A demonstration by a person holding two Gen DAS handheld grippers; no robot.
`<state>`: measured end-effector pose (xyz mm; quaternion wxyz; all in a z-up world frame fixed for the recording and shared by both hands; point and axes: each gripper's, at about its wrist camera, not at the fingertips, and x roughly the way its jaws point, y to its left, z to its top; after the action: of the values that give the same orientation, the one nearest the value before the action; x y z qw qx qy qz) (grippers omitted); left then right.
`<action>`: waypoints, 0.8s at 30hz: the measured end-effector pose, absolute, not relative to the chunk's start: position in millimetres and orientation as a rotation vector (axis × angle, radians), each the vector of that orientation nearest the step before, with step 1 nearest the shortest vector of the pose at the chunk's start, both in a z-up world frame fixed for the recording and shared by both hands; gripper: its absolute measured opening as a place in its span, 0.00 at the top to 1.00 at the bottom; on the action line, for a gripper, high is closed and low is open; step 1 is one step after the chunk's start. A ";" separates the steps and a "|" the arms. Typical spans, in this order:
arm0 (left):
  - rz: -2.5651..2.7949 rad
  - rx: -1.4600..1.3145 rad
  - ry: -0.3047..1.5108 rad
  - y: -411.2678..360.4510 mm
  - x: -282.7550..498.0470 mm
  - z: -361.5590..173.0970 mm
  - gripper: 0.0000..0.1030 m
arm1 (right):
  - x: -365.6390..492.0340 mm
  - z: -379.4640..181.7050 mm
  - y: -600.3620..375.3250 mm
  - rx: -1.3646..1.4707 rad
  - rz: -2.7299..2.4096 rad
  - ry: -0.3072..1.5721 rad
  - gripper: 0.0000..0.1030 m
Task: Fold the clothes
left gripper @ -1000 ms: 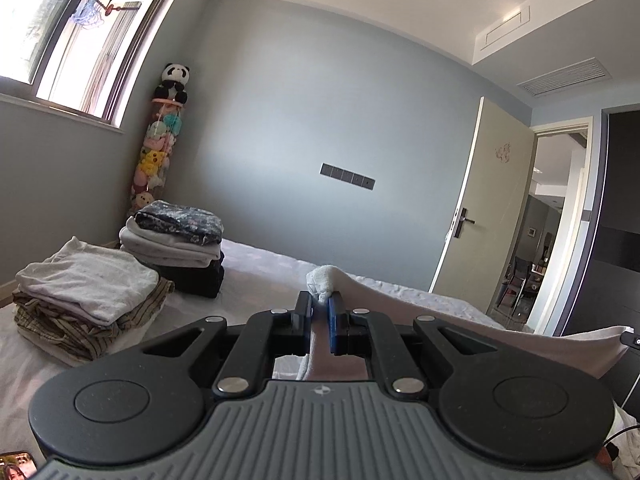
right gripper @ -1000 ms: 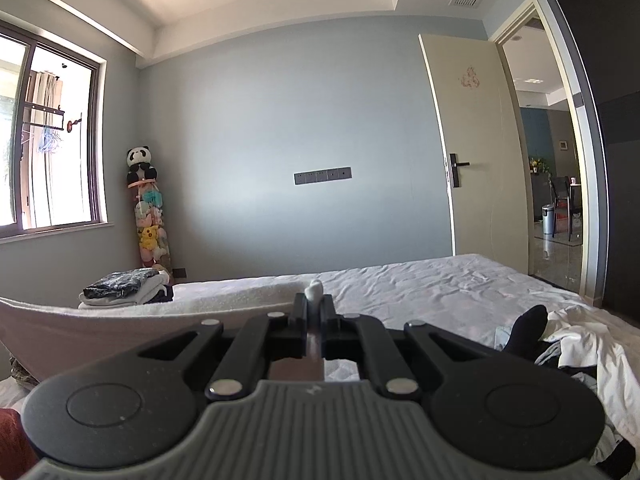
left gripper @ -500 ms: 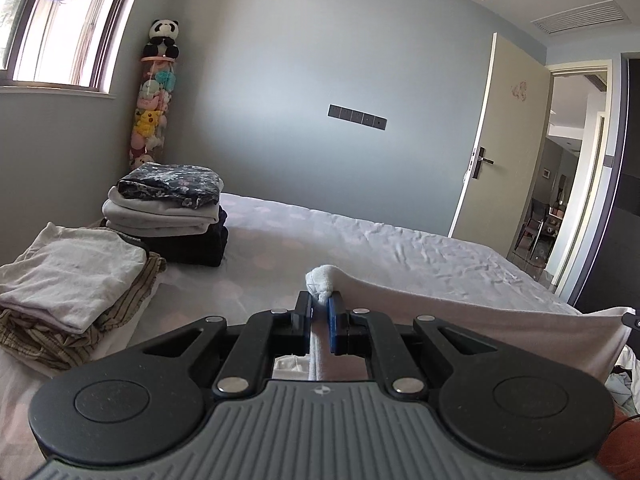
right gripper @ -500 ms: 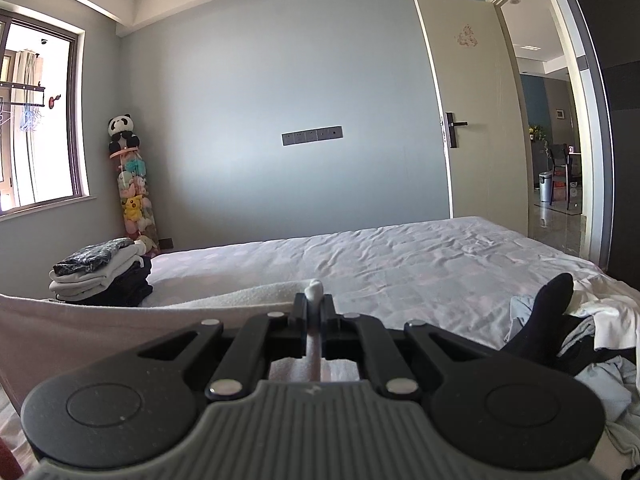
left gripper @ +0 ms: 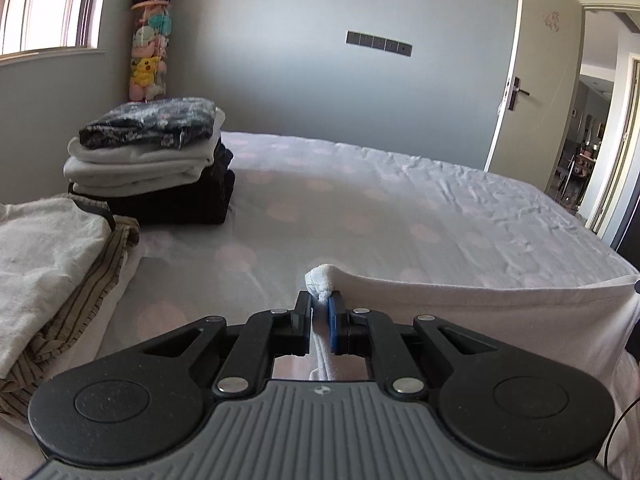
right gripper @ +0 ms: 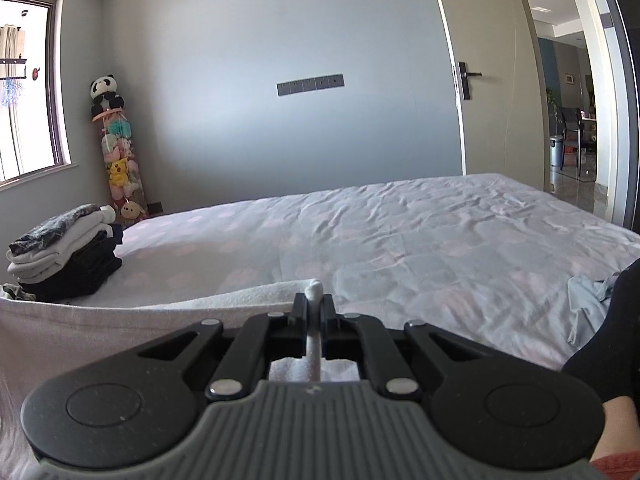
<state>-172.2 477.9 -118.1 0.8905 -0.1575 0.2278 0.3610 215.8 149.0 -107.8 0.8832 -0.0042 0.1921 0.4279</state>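
Both grippers, left (left gripper: pixel 320 312) and right (right gripper: pixel 314 312), are clamped on corners of your white garment (left gripper: pixel 480 308), stretched over the bed's (left gripper: pixel 400 208) near edge. Two folded stacks (left gripper: pixel 152 160) sit at its left edge; loose clothes (right gripper: pixel 588 300) remain right.

The bed (left gripper: pixel 400 216), in a pale dotted sheet, fills both views. In the left wrist view a tall stack (left gripper: pixel 152 168) of folded clothes sits at 10 o'clock, a lower pile (left gripper: pixel 52 264) beside it at 9. In the right wrist view loose clothes (right gripper: pixel 588 300) lie at 3 o'clock.
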 end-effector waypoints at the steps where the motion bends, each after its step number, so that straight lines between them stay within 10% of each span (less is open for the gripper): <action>1: 0.754 -0.330 0.486 484.4 -167.0 -127.9 0.91 | 223.5 -117.8 159.4 -0.013 0.887 0.417 0.93; 19: 0.762 -0.340 0.612 533.8 -126.7 -225.5 0.88 | 276.7 -207.9 234.9 -0.088 0.811 0.621 0.92; 24: 0.756 -0.417 0.573 526.5 -142.2 -212.3 0.78 | 277.9 -210.4 224.8 -0.024 0.758 0.627 0.75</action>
<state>-142.2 526.5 -212.3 0.8688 -0.1993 0.2738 0.3612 277.9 224.8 -210.4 0.8814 -0.0114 0.3009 0.3639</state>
